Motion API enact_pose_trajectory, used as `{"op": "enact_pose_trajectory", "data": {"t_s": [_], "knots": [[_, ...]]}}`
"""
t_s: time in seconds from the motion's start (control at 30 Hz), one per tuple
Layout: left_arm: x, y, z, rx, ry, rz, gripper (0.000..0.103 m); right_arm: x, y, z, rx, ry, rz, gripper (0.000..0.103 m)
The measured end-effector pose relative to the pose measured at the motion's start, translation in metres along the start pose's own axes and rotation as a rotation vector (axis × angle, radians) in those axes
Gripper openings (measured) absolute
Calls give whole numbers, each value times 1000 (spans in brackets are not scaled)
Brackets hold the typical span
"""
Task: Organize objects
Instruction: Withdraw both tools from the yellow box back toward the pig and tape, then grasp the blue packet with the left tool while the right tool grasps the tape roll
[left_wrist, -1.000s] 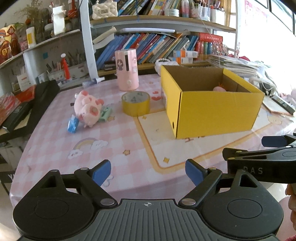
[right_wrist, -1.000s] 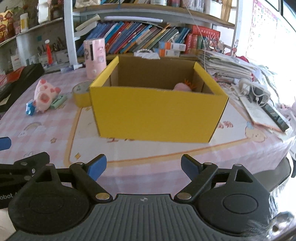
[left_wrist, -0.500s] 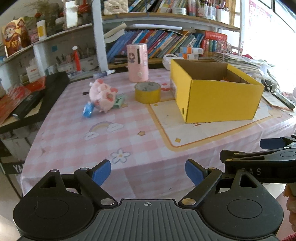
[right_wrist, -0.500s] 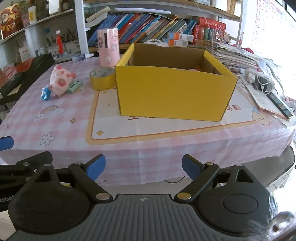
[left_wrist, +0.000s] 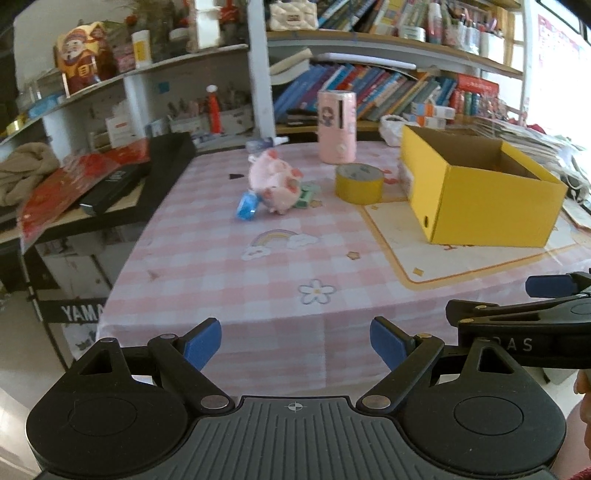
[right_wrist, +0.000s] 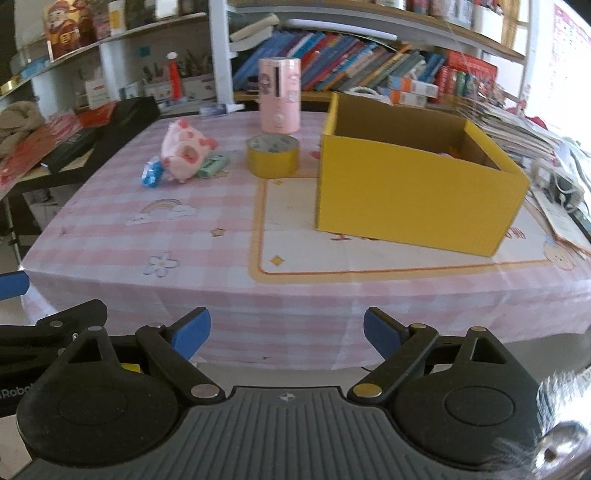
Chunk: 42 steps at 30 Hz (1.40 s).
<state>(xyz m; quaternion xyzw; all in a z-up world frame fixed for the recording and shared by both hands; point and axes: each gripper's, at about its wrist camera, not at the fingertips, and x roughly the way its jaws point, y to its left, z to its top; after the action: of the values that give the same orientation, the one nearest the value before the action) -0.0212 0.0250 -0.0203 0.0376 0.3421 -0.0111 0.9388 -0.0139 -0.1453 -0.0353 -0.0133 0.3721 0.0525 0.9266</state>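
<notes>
An open yellow cardboard box (left_wrist: 480, 199) (right_wrist: 413, 199) stands on the pink checked tablecloth (left_wrist: 295, 266) (right_wrist: 207, 236); something pink lies inside it. Left of it are a yellow tape roll (left_wrist: 359, 183) (right_wrist: 272, 156), a pink plush pig (left_wrist: 275, 182) (right_wrist: 183, 153), a small blue packet (left_wrist: 246, 205) (right_wrist: 152, 173), a green item (left_wrist: 307, 194) (right_wrist: 212, 166) and a tall pink cylinder (left_wrist: 337, 126) (right_wrist: 279, 100). My left gripper (left_wrist: 295, 341) and right gripper (right_wrist: 286, 330) are both open and empty, held in front of the table's near edge.
Shelves packed with books (left_wrist: 369, 92) line the back. A black side table (left_wrist: 122, 184) with red packets stands at the left. Papers and cables (right_wrist: 546, 158) are piled at the table's right. The right gripper also shows in the left wrist view (left_wrist: 532, 325).
Both grippers have pulled back from the table, from over its top to in front of its near edge. Both stay open and empty. The objects have not moved.
</notes>
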Motion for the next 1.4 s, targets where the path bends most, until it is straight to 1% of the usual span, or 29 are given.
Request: {"op": "enact_pose_trajectory", "data": {"t_s": [0.37, 0.63, 0.83, 1.0, 1.4], "knots": [[-7, 23, 0, -38, -27, 31, 90, -1, 26, 9, -37, -32, 39, 90], [1, 27, 2, -43, -22, 28, 90, 3, 30, 13, -42, -34, 43, 90], [14, 30, 9, -39, -18, 40, 90, 18, 32, 22, -34, -33, 54, 90], [31, 35, 21, -33, -11, 60, 90, 39, 36, 40, -38, -31, 70, 90], [84, 44, 64, -80, -5, 88, 90, 94, 36, 99, -77, -49, 87, 89]]}}
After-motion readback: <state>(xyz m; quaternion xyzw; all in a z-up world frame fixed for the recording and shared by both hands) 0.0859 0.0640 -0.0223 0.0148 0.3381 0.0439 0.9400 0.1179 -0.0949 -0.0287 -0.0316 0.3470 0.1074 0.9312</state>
